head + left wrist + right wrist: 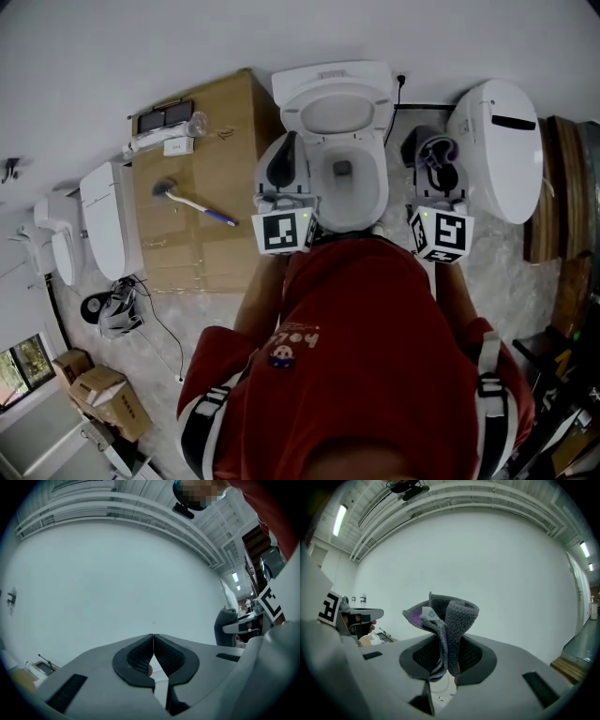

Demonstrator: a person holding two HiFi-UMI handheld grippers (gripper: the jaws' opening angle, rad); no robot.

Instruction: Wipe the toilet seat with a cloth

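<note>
White wall (pixel 511 573) behind; cloth (pixel 451 613) pinched in right hand-held gripper (pixel 446 654).

On our left a big cardboard box (pixel 211 150), a white brush with a blue handle (pixel 192 201) lying on its top, a white fixture (pixel 111 220) just beside it, on our right a closed-lid white toilet (pixel 502 155), wooden boards (pixel 561 187) past that, small cartons (pixel 105 396) on the floor behind us.

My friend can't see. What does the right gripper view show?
The right gripper is shut on a bunched grey and purple cloth that sticks up between its jaws. Behind is a plain white wall, with the left gripper at the left edge.
</note>
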